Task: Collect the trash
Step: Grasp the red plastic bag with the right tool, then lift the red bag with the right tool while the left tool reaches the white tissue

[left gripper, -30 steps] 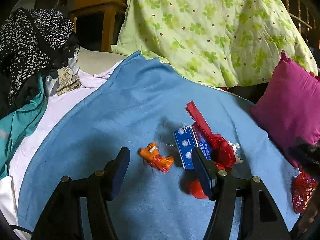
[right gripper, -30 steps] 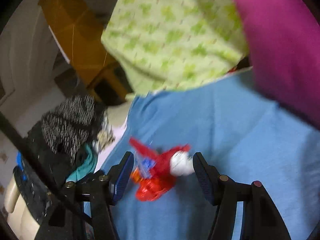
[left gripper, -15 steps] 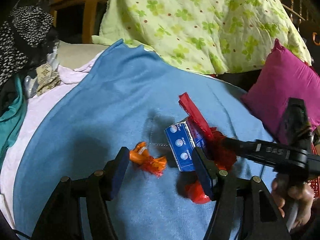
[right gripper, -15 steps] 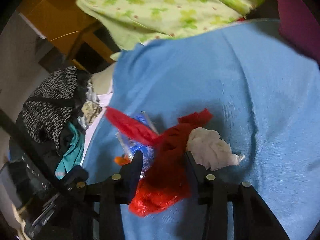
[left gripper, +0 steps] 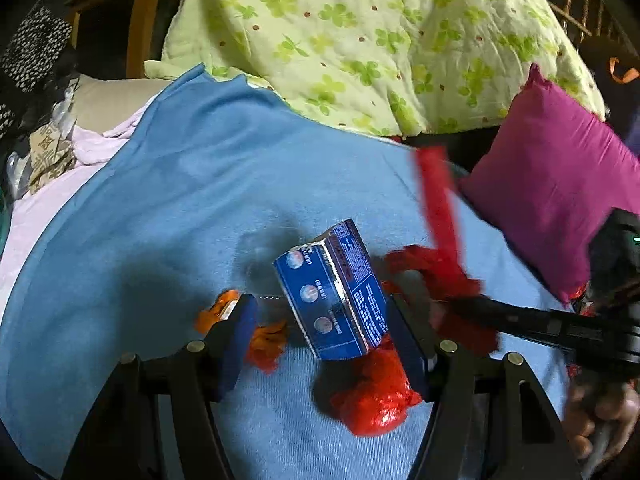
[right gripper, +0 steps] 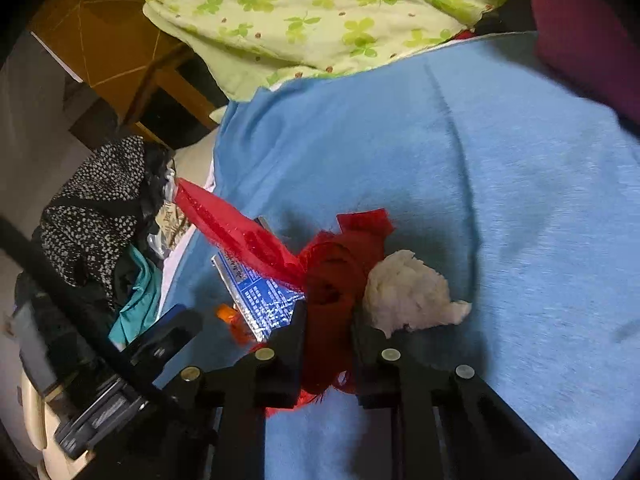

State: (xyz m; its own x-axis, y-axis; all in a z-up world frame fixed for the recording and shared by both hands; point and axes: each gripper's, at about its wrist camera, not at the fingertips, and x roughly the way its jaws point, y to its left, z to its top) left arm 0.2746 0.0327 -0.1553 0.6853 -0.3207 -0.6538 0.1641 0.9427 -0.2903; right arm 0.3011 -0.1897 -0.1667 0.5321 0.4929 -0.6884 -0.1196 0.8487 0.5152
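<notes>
A red plastic bag [right gripper: 332, 280] lies on the blue blanket [right gripper: 460, 152], and my right gripper [right gripper: 326, 320] is shut on it. A white crumpled tissue [right gripper: 408, 294] touches the bag's right side. A blue carton [left gripper: 334, 292] stands tilted between the fingers of my open left gripper [left gripper: 320, 336]; it also shows in the right wrist view [right gripper: 260, 296]. An orange wrapper [left gripper: 260, 338] lies by the left finger. The red bag [left gripper: 440, 248] stretches up to the right, its lumpy end [left gripper: 376, 396] near my right finger. The right gripper [left gripper: 436, 304] reaches in from the right.
A green clover-print quilt [left gripper: 360, 40] is heaped at the back. A magenta pillow [left gripper: 560, 184] sits on the right. Dark spotted clothes [right gripper: 96, 204] and a pink sheet [left gripper: 36, 208] lie at the left edge. A wooden frame [left gripper: 132, 12] stands behind.
My right gripper has closed on the red bag and its strip has lifted. My left gripper has moved forward so the blue carton now sits between its fingers.
</notes>
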